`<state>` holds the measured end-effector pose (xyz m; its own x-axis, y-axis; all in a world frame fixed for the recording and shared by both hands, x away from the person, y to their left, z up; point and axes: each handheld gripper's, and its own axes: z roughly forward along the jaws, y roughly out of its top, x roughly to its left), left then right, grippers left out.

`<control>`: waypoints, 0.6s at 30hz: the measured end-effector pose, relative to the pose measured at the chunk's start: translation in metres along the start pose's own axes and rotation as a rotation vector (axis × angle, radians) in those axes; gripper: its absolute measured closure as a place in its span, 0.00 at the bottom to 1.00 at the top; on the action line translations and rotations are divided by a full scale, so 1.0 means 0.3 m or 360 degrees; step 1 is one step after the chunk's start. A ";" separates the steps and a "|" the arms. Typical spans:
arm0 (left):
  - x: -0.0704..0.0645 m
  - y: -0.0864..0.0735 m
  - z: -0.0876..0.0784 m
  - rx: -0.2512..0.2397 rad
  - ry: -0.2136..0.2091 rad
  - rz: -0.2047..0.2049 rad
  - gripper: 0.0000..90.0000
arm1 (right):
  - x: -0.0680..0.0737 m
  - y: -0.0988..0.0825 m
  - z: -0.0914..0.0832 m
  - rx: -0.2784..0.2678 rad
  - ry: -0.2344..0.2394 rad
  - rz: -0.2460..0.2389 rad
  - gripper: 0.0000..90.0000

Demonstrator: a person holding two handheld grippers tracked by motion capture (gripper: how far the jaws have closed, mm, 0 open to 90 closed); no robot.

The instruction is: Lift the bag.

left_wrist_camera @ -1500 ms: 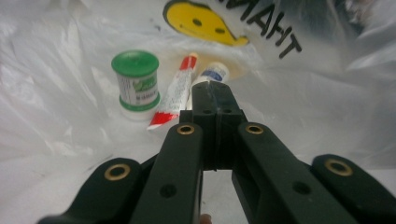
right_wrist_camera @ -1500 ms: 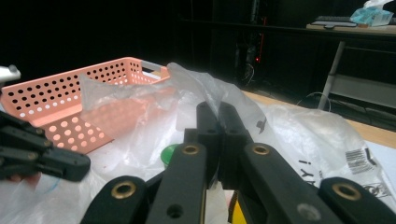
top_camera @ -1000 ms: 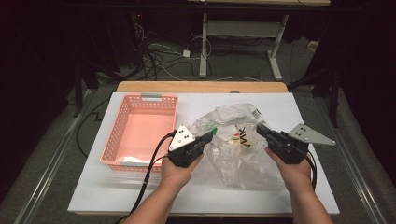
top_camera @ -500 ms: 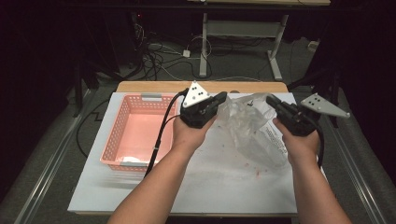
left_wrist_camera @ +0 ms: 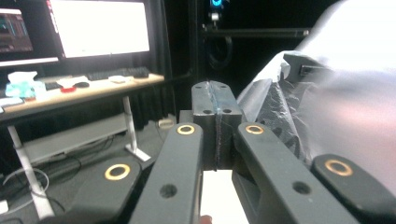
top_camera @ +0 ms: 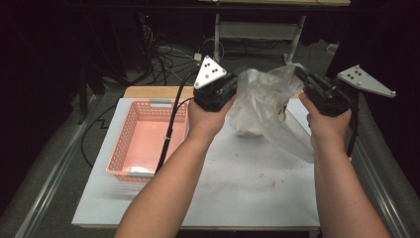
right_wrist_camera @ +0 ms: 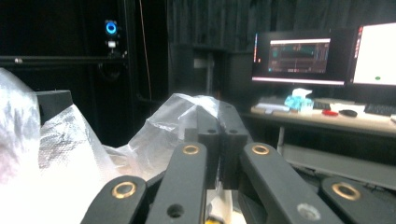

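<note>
1 clear plastic bag [top_camera: 265, 106], 2 grippers, 1 pink basket [top_camera: 143, 141] – bag held up above white table [top_camera: 237, 188].
L gripper [top_camera: 236, 79] & R gripper [top_camera: 300, 75] each w/ jaws fully closed, pinching bag's top edge at opp. corners; bag hangs w/ long axis approx. vertical, mouth up, bottom sagging toward table right of basket.

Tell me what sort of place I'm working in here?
Probably a lab or recording workspace, not a home: dark curtains behind lit monitors on a desk, loose cables on the floor, and a white work table with a pink basket.
</note>
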<state>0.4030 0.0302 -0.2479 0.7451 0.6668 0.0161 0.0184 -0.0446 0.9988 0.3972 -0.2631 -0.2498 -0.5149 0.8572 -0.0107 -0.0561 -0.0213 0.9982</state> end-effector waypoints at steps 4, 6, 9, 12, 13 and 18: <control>-0.001 0.018 -0.008 -0.0045 -0.0003 0.0012 0.99 | 0.004 0.023 -0.005 -0.0040 -0.0007 -0.0015 1.00; -0.001 0.018 -0.009 -0.0057 0.0000 0.0011 0.99 | 0.004 0.029 -0.008 -0.0058 -0.0010 -0.0018 1.00; 0.002 0.005 -0.006 -0.0062 0.0011 0.0013 0.99 | 0.001 0.026 -0.009 -0.0058 -0.0023 -0.0022 1.00; 0.008 -0.014 -0.004 -0.0067 0.0014 -0.0010 0.99 | -0.006 0.014 -0.007 -0.0045 -0.0034 -0.0020 1.00; 0.009 -0.020 -0.003 -0.0063 0.0014 -0.0016 0.99 | -0.009 0.010 -0.007 -0.0036 -0.0038 -0.0023 1.00; 0.015 -0.049 -0.012 -0.0001 0.0008 -0.0028 0.92 | -0.024 -0.008 -0.003 0.0003 -0.0066 -0.0028 1.00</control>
<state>0.4037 0.0367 -0.2624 0.7415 0.6710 -0.0010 0.0308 -0.0325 0.9990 0.4001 -0.2697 -0.2521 -0.4782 0.8779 -0.0257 -0.0631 -0.0051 0.9980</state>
